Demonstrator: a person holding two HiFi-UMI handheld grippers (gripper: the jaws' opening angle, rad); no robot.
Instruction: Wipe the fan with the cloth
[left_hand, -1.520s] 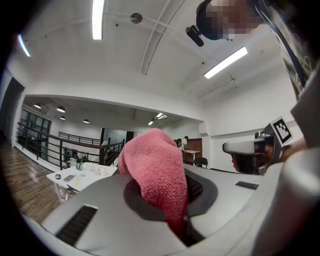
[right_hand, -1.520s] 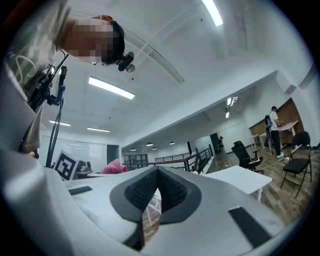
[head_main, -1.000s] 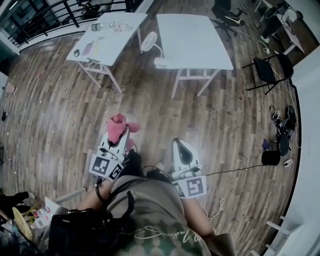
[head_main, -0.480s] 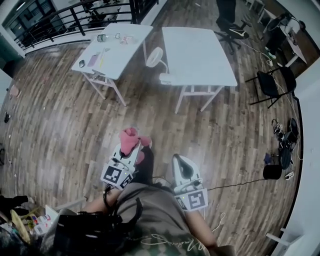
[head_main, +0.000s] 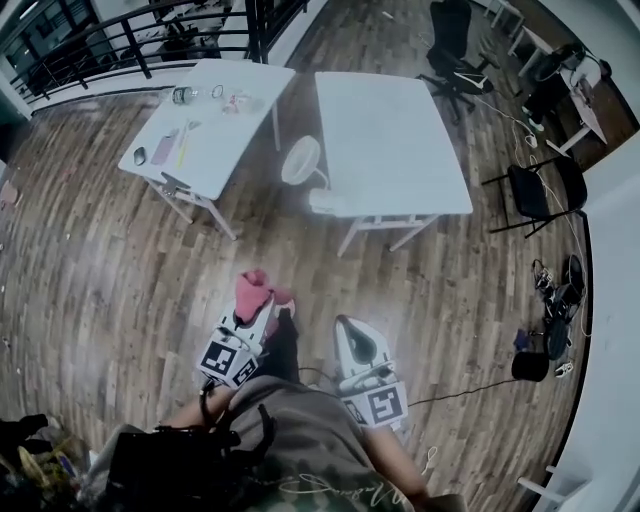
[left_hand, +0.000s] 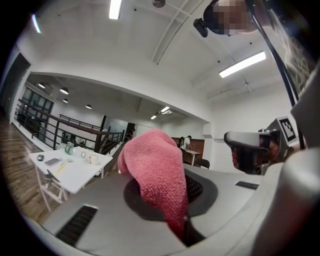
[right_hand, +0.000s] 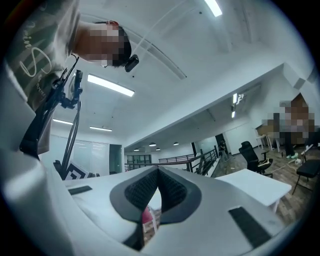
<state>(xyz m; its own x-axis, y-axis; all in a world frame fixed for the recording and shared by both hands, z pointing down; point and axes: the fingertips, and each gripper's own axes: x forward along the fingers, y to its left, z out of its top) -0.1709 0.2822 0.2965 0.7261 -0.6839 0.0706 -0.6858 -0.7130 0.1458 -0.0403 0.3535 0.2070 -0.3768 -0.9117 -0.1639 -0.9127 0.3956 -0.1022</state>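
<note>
the left tool (head_main: 262, 308) is clamping the pink cloth (head_main: 254, 290); the right tool (head_main: 346, 325) is sitting closed, empty. the fan (head_main: 300, 160) is standing well apart, at the tabletop (head_main: 400, 130) corner. seems they're approaching; next they're needing to bring the cloth against it.

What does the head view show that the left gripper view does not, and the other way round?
Head view only: the white fan, near the cluttered table. Left gripper view only: the ceiling lights, and the fingers shut on the pink cloth. Both: that cloth, that table and the right gripper.
</note>
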